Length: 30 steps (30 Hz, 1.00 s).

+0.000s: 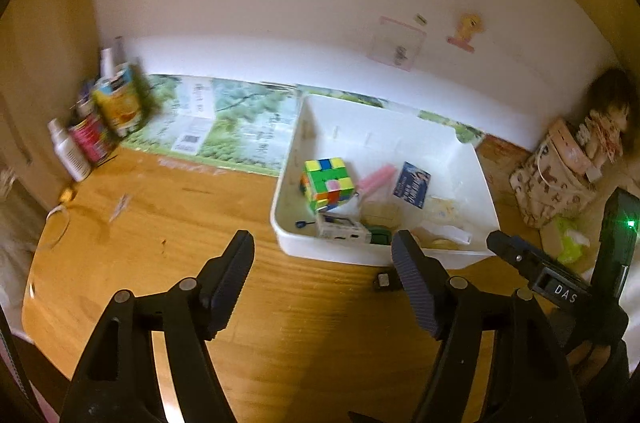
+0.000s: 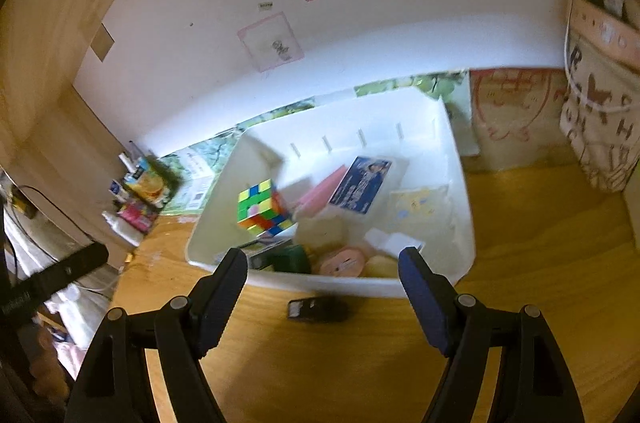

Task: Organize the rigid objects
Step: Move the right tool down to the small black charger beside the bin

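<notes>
A white bin (image 1: pixel 282 199) (image 2: pixel 320 283) stands on the wooden table. In it lie a colourful puzzle cube (image 1: pixel 327 184) (image 2: pixel 262 209), a pink piece (image 1: pixel 376 179) (image 2: pixel 324 189), a blue card (image 1: pixel 412 184) (image 2: pixel 360 184) and several small items. A small black object (image 1: pixel 386 281) (image 2: pixel 316 309) lies on the table just in front of the bin. My left gripper (image 1: pixel 322 251) is open and empty, held before the bin's near wall. My right gripper (image 2: pixel 322 259) is open too, empty, above the black object. Its finger shows at the right of the left wrist view (image 1: pixel 532 263).
Bottles and cartons (image 1: pixel 104 119) (image 2: pixel 140 199) crowd the back left corner. A green printed sheet (image 1: pixel 228 127) lies against the wall. A patterned bag (image 1: pixel 556 179) (image 2: pixel 600 111) and a doll (image 1: pixel 608 111) stand at the right. The table's edge runs along the left.
</notes>
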### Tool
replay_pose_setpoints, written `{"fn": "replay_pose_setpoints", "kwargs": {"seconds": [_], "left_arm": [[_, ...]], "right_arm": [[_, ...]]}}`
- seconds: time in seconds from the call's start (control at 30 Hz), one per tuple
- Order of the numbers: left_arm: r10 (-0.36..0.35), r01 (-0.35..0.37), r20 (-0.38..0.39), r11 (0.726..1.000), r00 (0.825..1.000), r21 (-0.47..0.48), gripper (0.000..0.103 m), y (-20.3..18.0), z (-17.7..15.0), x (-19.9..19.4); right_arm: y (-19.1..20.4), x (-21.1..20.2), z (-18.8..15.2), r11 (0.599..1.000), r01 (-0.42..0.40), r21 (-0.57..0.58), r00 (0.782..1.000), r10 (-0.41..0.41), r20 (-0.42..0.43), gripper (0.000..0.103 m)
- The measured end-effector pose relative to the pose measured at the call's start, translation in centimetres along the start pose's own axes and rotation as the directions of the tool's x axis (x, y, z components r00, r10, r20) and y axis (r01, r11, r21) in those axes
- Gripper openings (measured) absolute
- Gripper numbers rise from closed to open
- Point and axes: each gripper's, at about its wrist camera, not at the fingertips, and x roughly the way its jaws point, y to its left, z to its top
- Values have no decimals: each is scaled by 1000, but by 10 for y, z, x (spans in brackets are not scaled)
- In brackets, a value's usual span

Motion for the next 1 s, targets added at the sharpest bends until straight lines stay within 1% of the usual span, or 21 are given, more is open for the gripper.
{"fn": "replay_pose_setpoints", "kwargs": {"seconds": [0.1,0.17,0.33,0.47,0.6,0.73,0.87,1.0], "left_arm": [[25,-24,27,999,999,-27,75,4,-14,-12],[44,-43,37,999,998,-25,75,3,-23,-16],[64,-64,31,998,997,-18,75,0,-39,-22],[68,-68,37,998,997,-1,75,-4,-48,-27],[42,-43,47,998,998,37,75,-7,-51,-30],[15,-18,32,995,999,96,75,-9,-50,-27],[-15,13,13,990,1000,140,75,-6,-48,-23],[-40,41,-9,988,999,146,75,4,-45,-21]], "right_arm": [[-2,3,-4,999,-22,34,998,24,-55,79],[-4,4,-9,998,-38,48,996,42,-84,79],[-7,14,-20,993,-70,94,983,85,-162,79],[-6,23,-27,992,-64,111,973,87,-214,79],[-5,32,-33,986,-57,158,961,97,-260,79],[-2,43,-41,977,-34,209,949,97,-300,79],[-3,53,-50,960,8,278,944,85,-320,79],[-5,64,-58,938,58,343,939,66,-338,79]]}}
